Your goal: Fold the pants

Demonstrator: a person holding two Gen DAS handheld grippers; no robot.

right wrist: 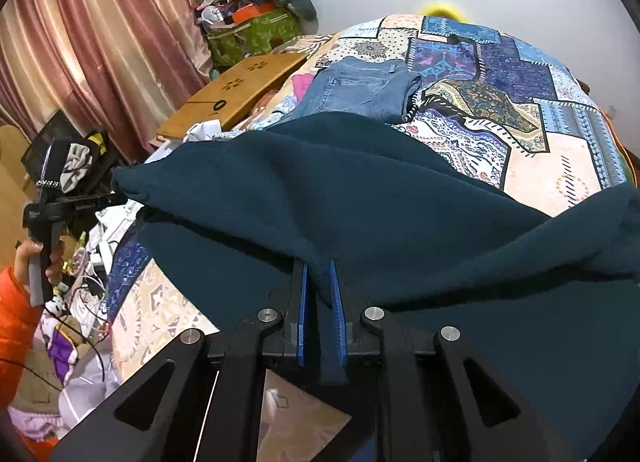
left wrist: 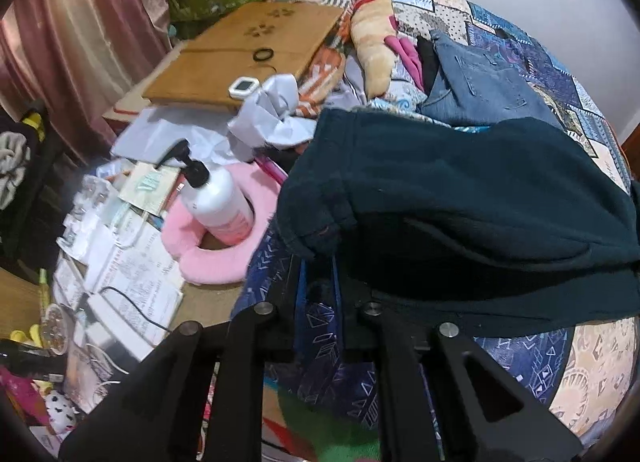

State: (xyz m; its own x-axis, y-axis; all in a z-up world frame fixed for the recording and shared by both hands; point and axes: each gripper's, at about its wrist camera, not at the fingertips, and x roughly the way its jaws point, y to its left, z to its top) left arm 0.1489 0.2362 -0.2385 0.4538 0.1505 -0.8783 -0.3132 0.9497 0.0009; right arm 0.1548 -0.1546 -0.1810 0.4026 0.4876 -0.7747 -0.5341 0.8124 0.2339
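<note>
A pair of dark teal fleece pants point(right wrist: 360, 190) is held up over a bed covered by a blue and cream patchwork quilt point(right wrist: 520, 110), filling the centre and lower right of both wrist views. The right gripper point(right wrist: 319, 294), at the lower centre of its view, has its blue-padded jaws pinched nearly together on a fold of the pants. The left gripper point(left wrist: 320, 262), at the lower centre of its own view, has its jaws closed on a bunched edge of the same pants. In the right wrist view it appears at the left edge, gripping the cloth's far corner. Folded blue denim jeans point(right wrist: 360, 88) lie on the quilt above centre. A white pump bottle point(left wrist: 216, 202) stands on a pink cushion point(left wrist: 224, 246) at centre left.
</note>
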